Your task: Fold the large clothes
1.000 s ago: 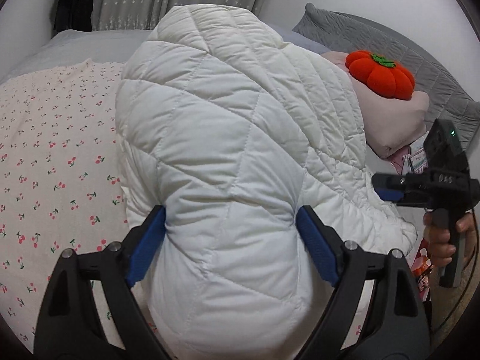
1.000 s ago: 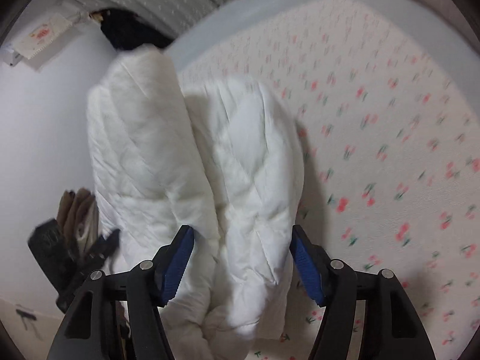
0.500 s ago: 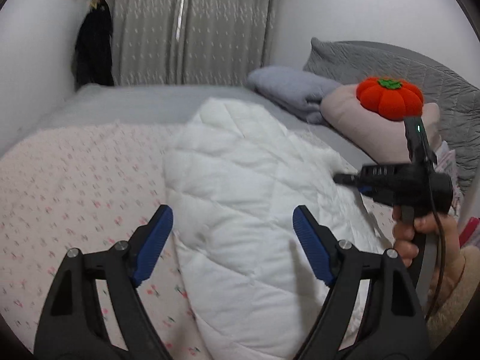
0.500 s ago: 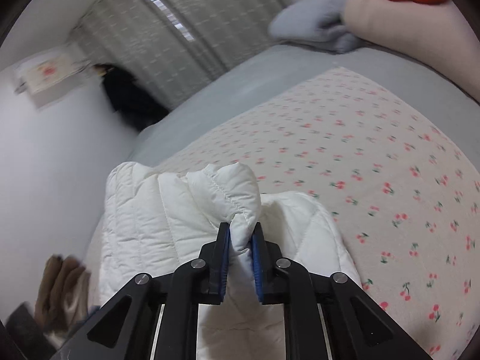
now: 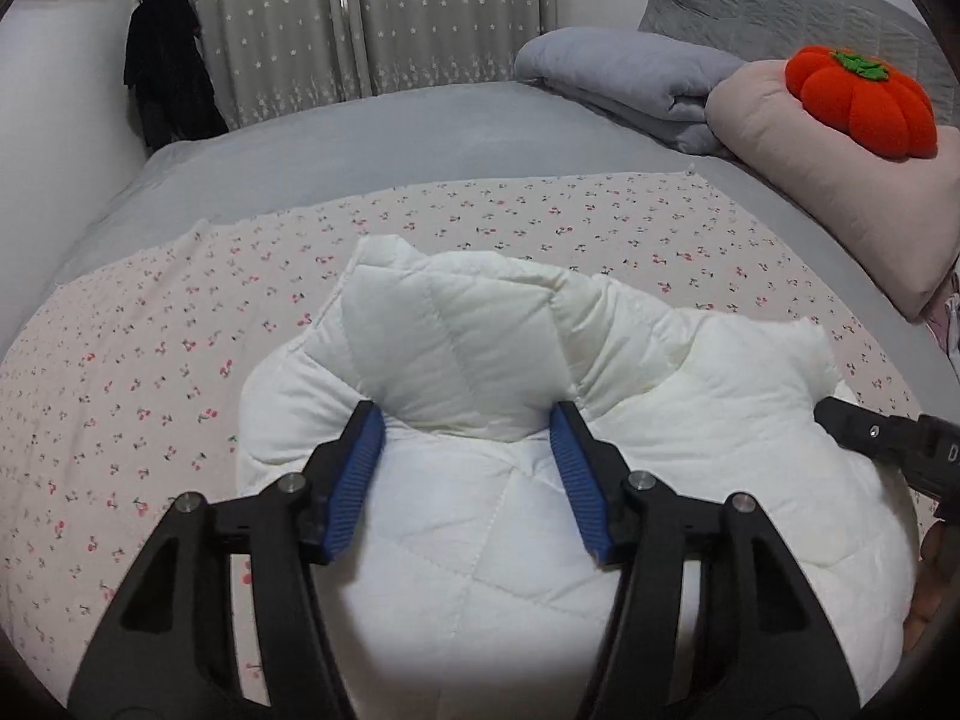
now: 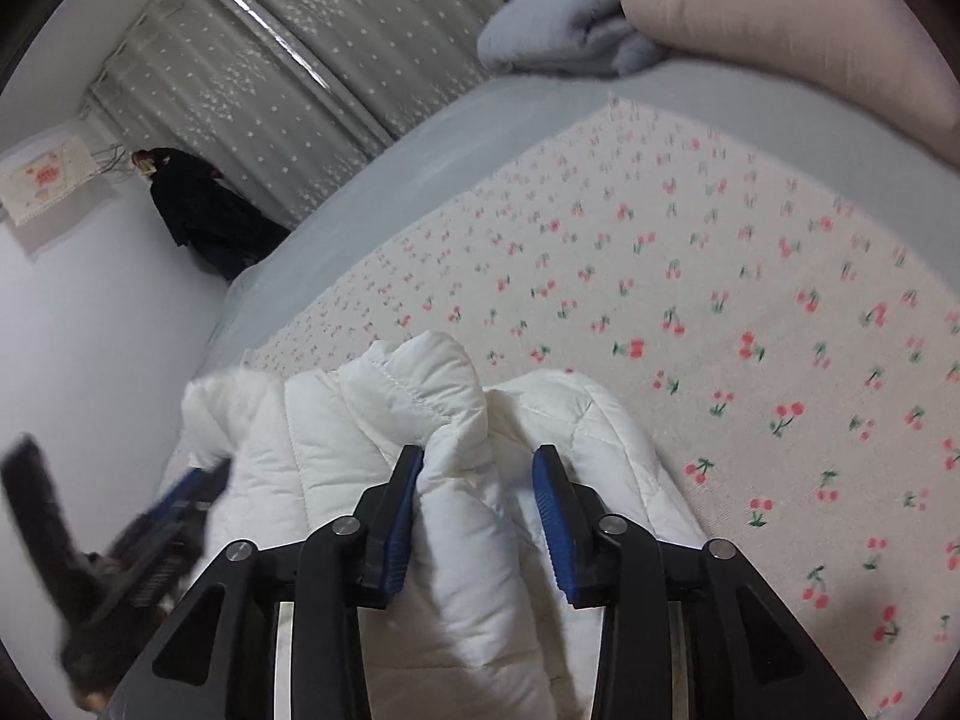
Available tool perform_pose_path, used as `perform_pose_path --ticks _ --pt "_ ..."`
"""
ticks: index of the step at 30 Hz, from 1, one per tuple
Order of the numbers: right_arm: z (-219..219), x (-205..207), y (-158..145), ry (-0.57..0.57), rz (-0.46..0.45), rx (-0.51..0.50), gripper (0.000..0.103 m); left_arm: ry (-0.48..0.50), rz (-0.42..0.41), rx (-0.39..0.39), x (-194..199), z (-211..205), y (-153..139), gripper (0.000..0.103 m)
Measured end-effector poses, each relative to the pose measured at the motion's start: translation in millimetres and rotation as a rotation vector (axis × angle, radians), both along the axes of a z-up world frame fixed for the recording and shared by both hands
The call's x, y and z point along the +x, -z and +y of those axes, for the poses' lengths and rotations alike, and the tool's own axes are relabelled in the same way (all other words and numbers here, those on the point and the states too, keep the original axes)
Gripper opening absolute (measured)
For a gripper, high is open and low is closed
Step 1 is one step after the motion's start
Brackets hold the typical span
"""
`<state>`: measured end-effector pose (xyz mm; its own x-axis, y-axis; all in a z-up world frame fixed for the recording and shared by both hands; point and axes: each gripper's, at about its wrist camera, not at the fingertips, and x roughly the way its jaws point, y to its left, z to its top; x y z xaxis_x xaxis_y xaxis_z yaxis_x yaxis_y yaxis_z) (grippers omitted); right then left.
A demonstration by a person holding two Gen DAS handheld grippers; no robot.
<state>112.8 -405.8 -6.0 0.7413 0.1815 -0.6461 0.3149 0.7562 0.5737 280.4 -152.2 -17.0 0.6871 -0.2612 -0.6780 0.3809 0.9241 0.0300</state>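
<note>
- jacket (image 5: 480, 516), white and quilted, lies bunched on the cherry-print sheet (image 5: 150, 390) of the bed, filling the lower middle of both wrist views, directly ahead of both my tongs.
- my left tongs (image 5: 468, 474) have just been closing; their blue pads stand apart on either side of a raised puffy fold of the jacket, and i cannot tell whether the pads press on it yet.
- my right tongs (image 6: 477, 516) have just been opening; a ridge of the jacket sits between them, touching the left pad (image 6: 399, 522) while the right pad looks clear of it, so i judge this grip let go.
- in the left wrist view the right tongs poke in from the right edge, at the jacket's right flank; in the right wrist view the left tongs are a blur at lower left, so the bundle's long axis runs across between my hands.
- the fold stands nearest my left tongs, dead centre, so i judge the next grip is theirs.
- pumpkin cushion (image 5: 861, 99) on the pink pillow (image 5: 798, 180) sits well apart at upper right.
</note>
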Motion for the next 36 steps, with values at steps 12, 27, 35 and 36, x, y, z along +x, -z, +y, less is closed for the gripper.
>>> perform_pose_path --ticks 12,27,35,36 --pt "1 9 22 -0.018 -0.002 -0.001 0.042 -0.029 -0.004 -0.018 2 2 3 0.062" --pt "-9 -57 -54 -0.094 -0.159 0.04 0.072 -0.089 -0.017 -0.062 -118 67 -59 0.081" --pt "19 -96 -51 -0.181 -0.078 -0.096 0.072 -0.073 0.036 -0.234 -169 88 -39 0.081" --pt "24 -98 -48 -0.199 -0.068 -0.104 0.07 -0.064 0.033 -0.236 -173 86 -32 0.081"
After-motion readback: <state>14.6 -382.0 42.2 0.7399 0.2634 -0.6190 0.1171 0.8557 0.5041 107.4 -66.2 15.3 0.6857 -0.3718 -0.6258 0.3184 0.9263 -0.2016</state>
